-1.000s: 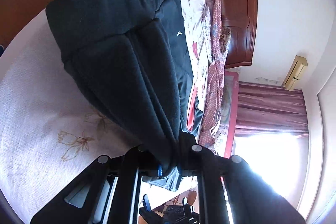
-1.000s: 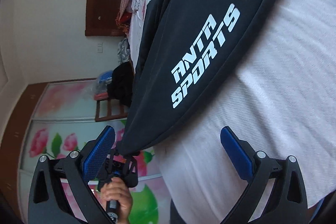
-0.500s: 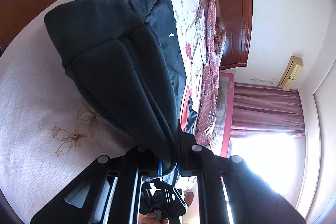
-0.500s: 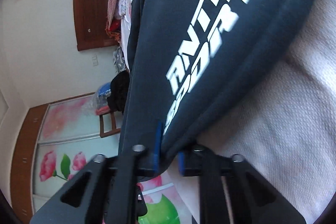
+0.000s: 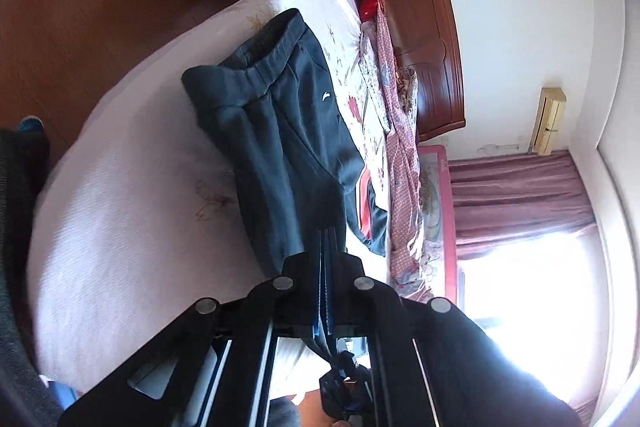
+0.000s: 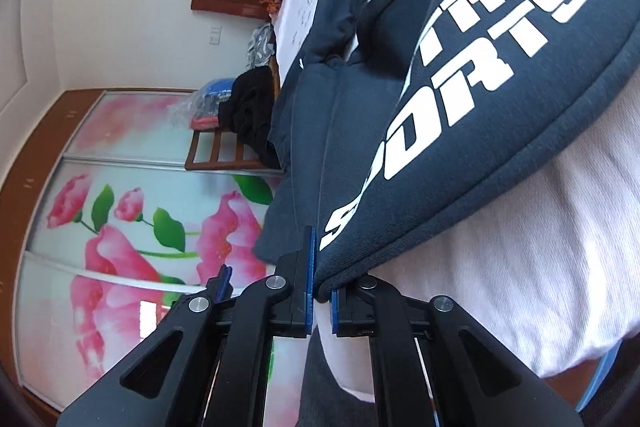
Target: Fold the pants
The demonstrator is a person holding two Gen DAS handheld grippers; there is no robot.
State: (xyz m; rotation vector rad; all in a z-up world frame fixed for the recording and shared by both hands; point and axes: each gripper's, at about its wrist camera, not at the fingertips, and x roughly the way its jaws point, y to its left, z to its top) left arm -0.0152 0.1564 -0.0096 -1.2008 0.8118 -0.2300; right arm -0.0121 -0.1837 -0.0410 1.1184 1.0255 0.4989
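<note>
- One pair of dark navy pants [image 5: 280, 131] lies on one bed [image 5: 120, 219], its white lettering [image 6: 472, 99] seen from the right wrist.
- Two tools in all: the left tool [image 5: 326, 287] and the right tool [image 6: 320, 291], each with two blue-padded fingers [image 6: 309, 267].
- One wooden headboard [image 5: 424, 39].
- One red-and-navy garment [image 5: 366, 203] beside the pants.
- One purple curtain [image 5: 516, 199].
- One wall-mounted air conditioner [image 5: 550, 121].
- One wooden chair [image 6: 224, 147], heaped with clothes.
</note>
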